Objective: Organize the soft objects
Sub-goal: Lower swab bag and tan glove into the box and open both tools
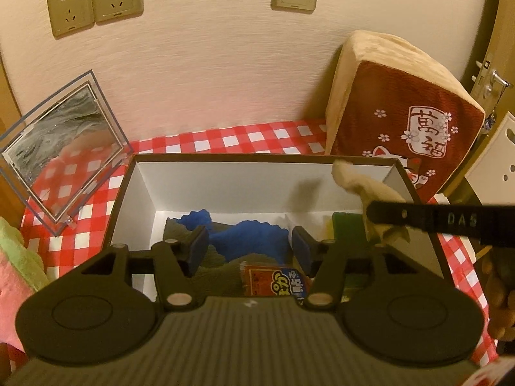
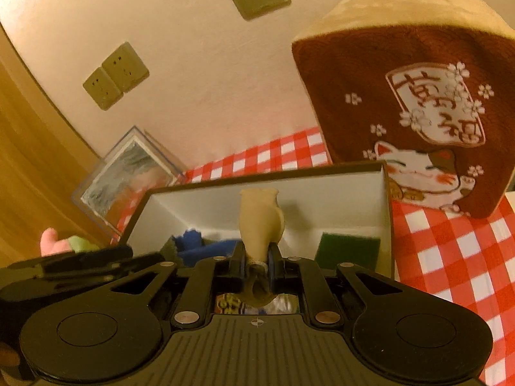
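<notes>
An open box [image 1: 206, 173] with white inner walls sits on the red checked cloth. Inside lie a blue plush toy [image 1: 248, 233], an olive cloth [image 1: 219, 260], a green sponge [image 1: 347, 222] and a printed packet [image 1: 273, 281]. My left gripper [image 1: 249, 246] is open and empty, hovering over the blue plush. My right gripper [image 2: 256, 262] is shut on a beige plush toy [image 2: 260, 218], held upright over the box [image 2: 322, 189]. In the left wrist view the beige toy [image 1: 360, 186] shows above the box's right end.
A brown lucky-cat cushion [image 1: 396, 122] leans on the wall behind the box at right. A clear acrylic photo frame [image 1: 61, 151] stands at left. Pink and green towels [image 1: 16, 270] lie at the far left. Wall sockets [image 1: 93, 3] are above.
</notes>
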Demonstrator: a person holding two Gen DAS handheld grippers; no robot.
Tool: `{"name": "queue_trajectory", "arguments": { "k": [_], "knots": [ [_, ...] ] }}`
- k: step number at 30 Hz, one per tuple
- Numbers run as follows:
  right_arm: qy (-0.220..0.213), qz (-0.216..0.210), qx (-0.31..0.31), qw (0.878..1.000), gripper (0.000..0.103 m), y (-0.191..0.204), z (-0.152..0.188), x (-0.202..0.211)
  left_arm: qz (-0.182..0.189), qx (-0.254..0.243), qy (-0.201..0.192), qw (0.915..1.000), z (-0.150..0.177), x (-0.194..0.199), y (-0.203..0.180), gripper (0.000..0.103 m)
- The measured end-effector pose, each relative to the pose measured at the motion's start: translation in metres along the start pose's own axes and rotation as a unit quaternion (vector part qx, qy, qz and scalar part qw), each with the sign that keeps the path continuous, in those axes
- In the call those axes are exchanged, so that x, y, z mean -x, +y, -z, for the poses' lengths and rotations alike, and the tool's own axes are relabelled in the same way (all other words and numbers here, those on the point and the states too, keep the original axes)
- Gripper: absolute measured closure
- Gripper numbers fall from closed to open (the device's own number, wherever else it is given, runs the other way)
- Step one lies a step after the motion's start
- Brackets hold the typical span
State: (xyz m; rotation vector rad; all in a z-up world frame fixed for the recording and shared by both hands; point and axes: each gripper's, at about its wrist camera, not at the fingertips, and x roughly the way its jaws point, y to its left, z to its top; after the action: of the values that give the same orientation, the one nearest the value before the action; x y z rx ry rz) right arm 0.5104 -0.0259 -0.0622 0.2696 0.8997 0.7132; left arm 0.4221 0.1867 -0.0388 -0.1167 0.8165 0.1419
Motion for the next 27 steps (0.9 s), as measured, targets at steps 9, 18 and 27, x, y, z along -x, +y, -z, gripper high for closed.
{"name": "queue_trajectory", "arguments": {
  "k": [9, 18, 27],
  "knots": [
    [-0.039, -0.004, 0.004, 0.999, 0.028, -0.002, -0.001, 0.004, 0.0, 0.008, 0.006, 0.9999, 0.01, 0.004, -0.001, 0.04],
    [-0.006, 0.017, 0.027, 0.999, 0.028, -0.005, 0.018, 0.015, -0.001, 0.014, 0.007, 0.9999, 0.017, 0.013, -0.001, 0.039],
    [0.002, 0.025, 0.05, 0.998, 0.027, 0.003, 0.031, 0.034, -0.004, 0.018, 0.001, 0.9998, 0.024, 0.033, -0.006, 0.038]
  ]
}}
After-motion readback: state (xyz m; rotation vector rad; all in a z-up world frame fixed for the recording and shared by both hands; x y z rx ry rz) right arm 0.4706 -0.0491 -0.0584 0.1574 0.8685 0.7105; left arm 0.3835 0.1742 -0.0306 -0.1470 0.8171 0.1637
